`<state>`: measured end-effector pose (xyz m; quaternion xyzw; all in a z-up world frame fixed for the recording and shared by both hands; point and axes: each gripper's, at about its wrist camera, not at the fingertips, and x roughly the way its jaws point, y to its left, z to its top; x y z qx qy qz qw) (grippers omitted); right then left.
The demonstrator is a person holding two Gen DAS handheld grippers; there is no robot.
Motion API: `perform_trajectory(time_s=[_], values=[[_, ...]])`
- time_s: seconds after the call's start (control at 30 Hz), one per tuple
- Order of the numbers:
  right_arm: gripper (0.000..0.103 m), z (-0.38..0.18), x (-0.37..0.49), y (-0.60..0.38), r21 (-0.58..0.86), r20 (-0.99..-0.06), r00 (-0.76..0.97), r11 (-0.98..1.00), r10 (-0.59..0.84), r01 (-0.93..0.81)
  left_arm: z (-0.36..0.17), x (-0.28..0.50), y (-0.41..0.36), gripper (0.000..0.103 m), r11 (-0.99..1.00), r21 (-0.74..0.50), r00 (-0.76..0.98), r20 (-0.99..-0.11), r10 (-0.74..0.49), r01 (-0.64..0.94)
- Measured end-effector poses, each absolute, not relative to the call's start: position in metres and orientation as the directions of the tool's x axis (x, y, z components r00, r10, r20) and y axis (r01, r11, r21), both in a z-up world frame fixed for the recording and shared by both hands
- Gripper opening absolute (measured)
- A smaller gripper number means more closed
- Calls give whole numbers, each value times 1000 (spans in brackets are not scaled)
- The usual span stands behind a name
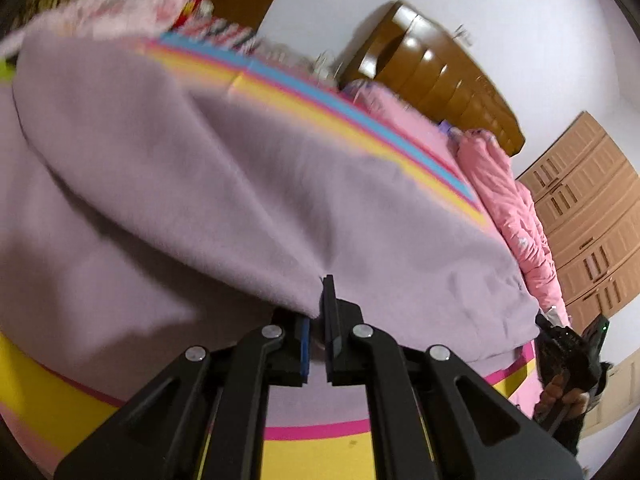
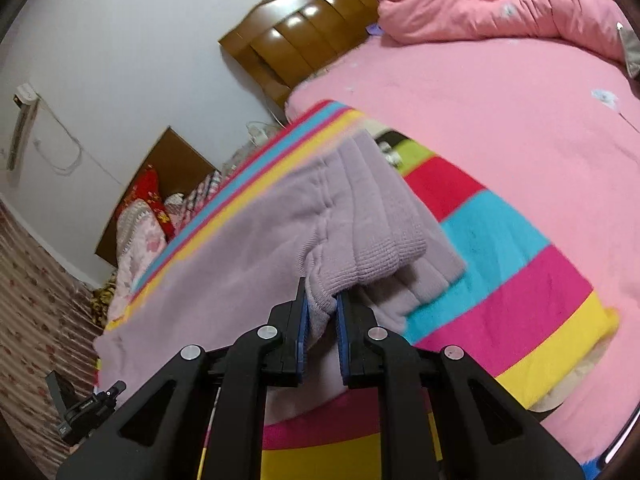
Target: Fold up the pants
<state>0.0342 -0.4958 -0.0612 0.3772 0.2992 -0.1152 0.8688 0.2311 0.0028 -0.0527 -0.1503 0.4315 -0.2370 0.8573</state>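
- White walls and a brown wooden headboard (image 2: pixel 320 28) frame our bedroom scene; a bed (image 2: pixel 500 128) with a pink sheet carries a striped blanket (image 2: pixel 512 272) in yellow, magenta, blue and red.
- We note a crumpled pink quilt (image 2: pixel 500 4) near the headboard, and a tan panelled wardrobe (image 1: pixel 588 216) at the right of the left wrist view.
- We see the lilac pants (image 1: pixel 200 184) spread over the striped blanket, with a large fold of the fabric raised off it.
- Left hand-held gripper (image 1: pixel 322 304): jaws fully closed, pinching an edge of the pants fabric between the pads; cloth drapes away from the tips to the left.
- Right hand-held gripper (image 2: pixel 322 312): jaws nearly closed, clamped on the ribbed cuff (image 2: pixel 384 240) of a pant leg, which bunches between the blue pads.
- Both views are motion-blurred.
- In the left wrist view, we see a hand (image 1: pixel 564 392) on the other gripper's black body at the right edge.
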Motion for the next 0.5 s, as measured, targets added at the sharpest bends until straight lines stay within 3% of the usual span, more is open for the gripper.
perform_trajectory(time_s=[0.13,0.2,0.5], values=[[11,-78,27,-498,570,-658,753,670,25,475,-58,226,-2,5,854,-438,489,-701,-519,279],[11,-97,24,-502,630,-635,770,621,65,467,-76,229,-1,5,863,-445,455,-734,-504,239],[11,-89,25,-506,645,-622,780,612,72,458,-78,224,0,6,854,-456,461,-720,-520,251]])
